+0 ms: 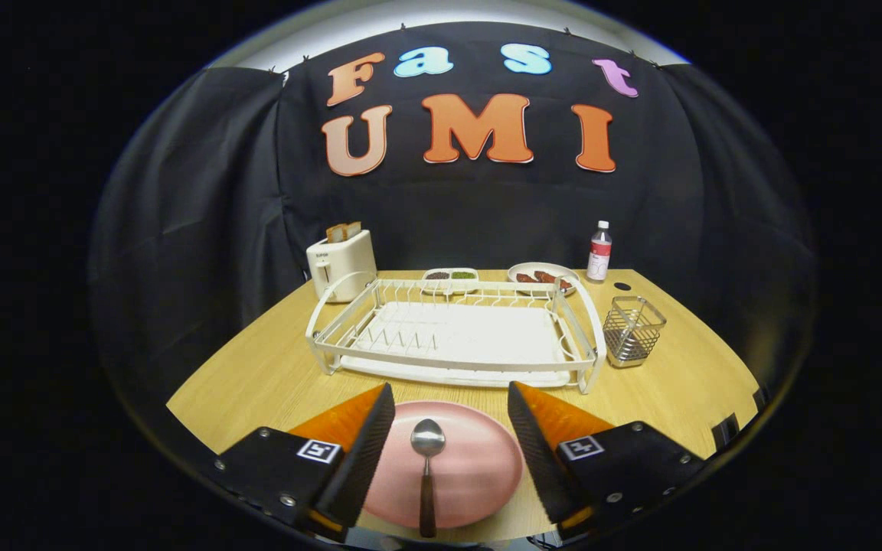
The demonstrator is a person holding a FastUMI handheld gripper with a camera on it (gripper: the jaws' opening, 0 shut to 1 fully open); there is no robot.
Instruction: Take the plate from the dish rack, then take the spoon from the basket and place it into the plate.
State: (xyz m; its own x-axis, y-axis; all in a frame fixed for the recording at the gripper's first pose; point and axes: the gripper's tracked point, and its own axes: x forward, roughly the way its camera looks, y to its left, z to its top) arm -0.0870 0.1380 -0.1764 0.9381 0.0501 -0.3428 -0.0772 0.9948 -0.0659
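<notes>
Tongs [450, 398]: ribbed pads, screwed mounts, square markers.

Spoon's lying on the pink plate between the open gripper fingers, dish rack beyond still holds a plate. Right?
One thing is off: in the gripper view the dish rack holds no plate. The rest stands: the spoon lies on the pink plate, between the fingers of the open gripper.

The table [272, 367] is pale wood-grain laminate, smooth and matt. On it the pink plate [479, 467] looks like smooth plastic with a soft sheen; the spoon [427, 471] has a polished metal bowl and a dark wooden handle. The dish rack [452, 337] is white coated wire over a plastic tray, the basket [632, 330] shiny metal wire. The gripper [450, 425], spread wide, has finely ribbed finger pads [368, 451].
</notes>
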